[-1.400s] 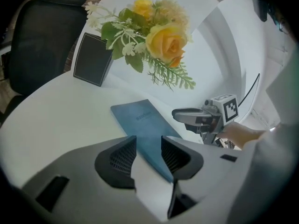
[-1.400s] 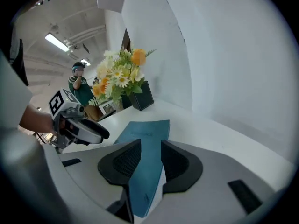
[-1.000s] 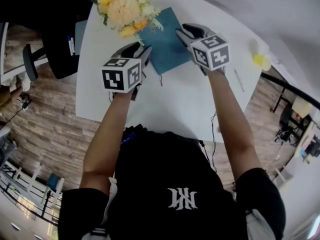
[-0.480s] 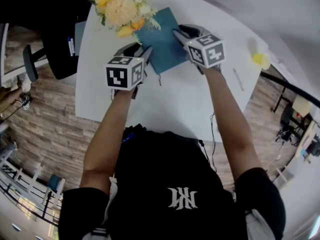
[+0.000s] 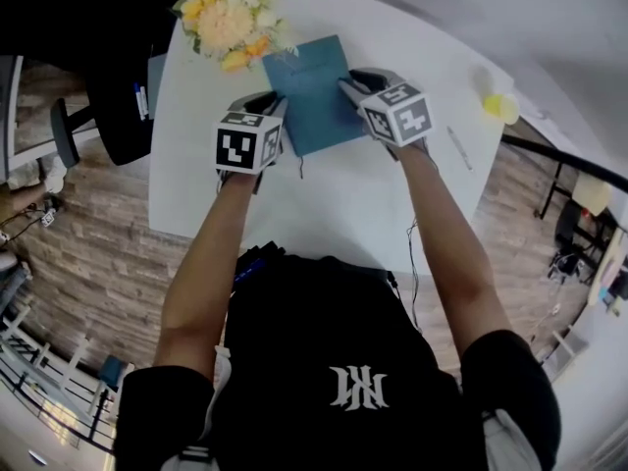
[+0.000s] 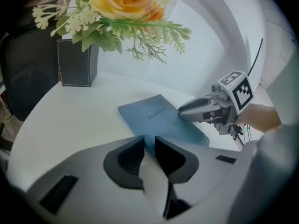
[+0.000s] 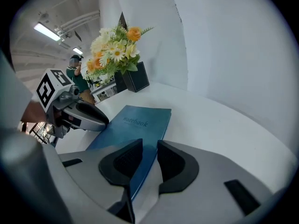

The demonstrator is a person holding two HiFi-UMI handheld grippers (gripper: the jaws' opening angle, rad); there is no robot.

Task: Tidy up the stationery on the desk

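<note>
Desk (image 5: 353, 199), white and rounded; far left corner carries flowers (image 5: 228, 20) in a dark square vase (image 6: 77, 62); left gripper (image 6: 148, 143) sits low at the near left corner of the notebook (image 5: 314, 98), jaws a narrow slit apart, nothing clamped, blue cover showing through the slit; notebook is blue, closed and flat on the desk, just right of the flowers and between the two grippers; right gripper (image 7: 149, 148) is over the notebook's right edge, jaws likewise a narrow slit apart and holding nothing, the edge running under the gap; further right, well apart, lies what looks like a pen (image 5: 458, 148), and beyond it a small yellow object (image 5: 500, 107), too small to name. Judgement: the step in hand is squaring or shifting the notebook, flanked from both sides; task early, pen untouched. Next move calls for even pressure from both sides so the cover slides without skewing, and clearance from the vase.
</note>
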